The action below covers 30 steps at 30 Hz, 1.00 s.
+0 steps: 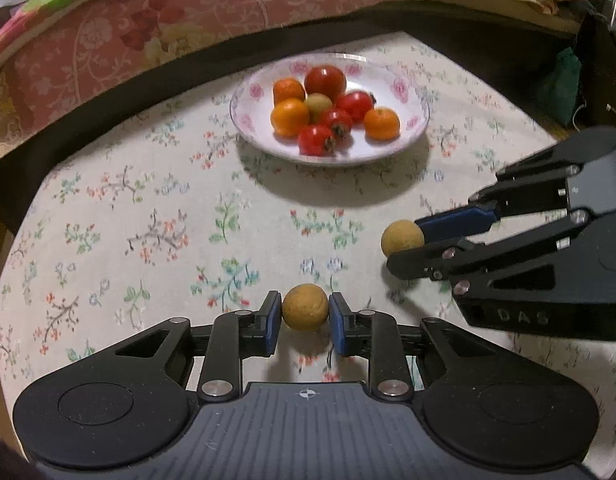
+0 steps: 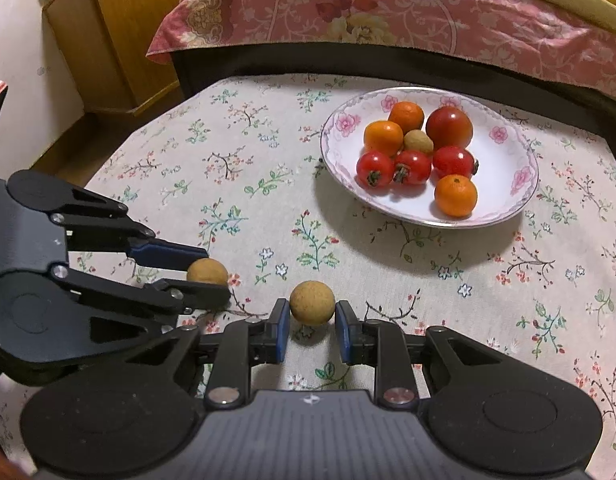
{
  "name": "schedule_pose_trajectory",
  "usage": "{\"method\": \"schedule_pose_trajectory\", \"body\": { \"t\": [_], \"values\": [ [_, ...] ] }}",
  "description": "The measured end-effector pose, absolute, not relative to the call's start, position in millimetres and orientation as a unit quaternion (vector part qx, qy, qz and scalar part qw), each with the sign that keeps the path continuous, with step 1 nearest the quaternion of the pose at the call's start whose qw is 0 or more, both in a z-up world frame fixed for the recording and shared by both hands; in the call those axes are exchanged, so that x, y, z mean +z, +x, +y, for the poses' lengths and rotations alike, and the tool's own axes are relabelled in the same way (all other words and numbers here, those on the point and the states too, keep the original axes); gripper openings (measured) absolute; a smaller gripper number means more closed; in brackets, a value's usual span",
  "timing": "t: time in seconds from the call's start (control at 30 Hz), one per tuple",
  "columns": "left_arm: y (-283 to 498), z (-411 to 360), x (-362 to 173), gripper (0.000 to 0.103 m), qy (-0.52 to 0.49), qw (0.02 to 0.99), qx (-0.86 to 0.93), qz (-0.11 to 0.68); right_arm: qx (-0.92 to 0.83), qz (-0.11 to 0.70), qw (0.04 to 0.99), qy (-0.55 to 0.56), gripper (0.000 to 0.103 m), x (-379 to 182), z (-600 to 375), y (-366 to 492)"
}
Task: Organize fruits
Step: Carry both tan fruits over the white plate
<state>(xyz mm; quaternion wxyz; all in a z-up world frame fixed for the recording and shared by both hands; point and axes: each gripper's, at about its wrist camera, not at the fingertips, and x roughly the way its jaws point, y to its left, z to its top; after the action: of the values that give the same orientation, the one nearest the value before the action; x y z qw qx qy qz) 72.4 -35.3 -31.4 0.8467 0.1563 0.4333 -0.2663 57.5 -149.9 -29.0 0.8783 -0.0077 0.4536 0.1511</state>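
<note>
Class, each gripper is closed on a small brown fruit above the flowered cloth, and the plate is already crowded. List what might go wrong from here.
1. The left gripper pinches its round brown fruit only at the fingertips; it may slip and roll.
2. The plate already holds a tight cluster, so a dropped fruit might knock the orange near the rim out.
3. The right gripper works close beside the left; they might collide.

**Open cloth up to the plate; the far edge is closed off**

A clear stretch of tablecloth [image 1: 148, 208] is seen between the two grippers and the plate [image 1: 407, 92] — nothing lies on it. The plate's middle is crowded with fruit [image 2: 415, 152], though bare rim is left on its right side. The left gripper [image 1: 305, 307] and right gripper [image 2: 311, 303] are set side by side, near each other, each with a brown ball clamped between its pads. Beyond the plate, the way is blocked by a bed [image 2: 387, 12] — at the far left, by a wooden cabinet [image 2: 120, 20].
</note>
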Motion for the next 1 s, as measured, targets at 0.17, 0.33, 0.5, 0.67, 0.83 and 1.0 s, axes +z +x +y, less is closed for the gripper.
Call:
{"method": "schedule_pose_trajectory", "body": {
  "t": [0.17,0.33,0.5,0.67,0.83,1.0],
  "values": [
    [86,-45,-19,0.033,0.149,0.855,-0.27,0.417,0.144,0.441,0.886,0.003,0.025,-20,-157,60],
    [101,-59,-6,0.033,0.145,0.865,-0.273,0.395,0.129,0.43,0.893,0.018,0.025,-10,-169,69],
    [121,-74,-1,0.033,0.14,0.872,-0.271,0.382,0.108,0.411,0.905,0.024,0.025,1,-183,82],
    [142,-84,2,0.033,0.135,0.88,-0.265,0.371,0.089,0.393,0.915,0.027,0.025,9,-196,101],
    [159,-94,-2,0.032,0.137,0.881,-0.262,0.37,0.076,0.384,0.92,0.024,0.025,11,-205,123],
    [167,-100,-10,0.034,0.138,0.881,-0.258,0.372,0.069,0.388,0.919,0.027,0.025,3,-214,138]
  ]
}}
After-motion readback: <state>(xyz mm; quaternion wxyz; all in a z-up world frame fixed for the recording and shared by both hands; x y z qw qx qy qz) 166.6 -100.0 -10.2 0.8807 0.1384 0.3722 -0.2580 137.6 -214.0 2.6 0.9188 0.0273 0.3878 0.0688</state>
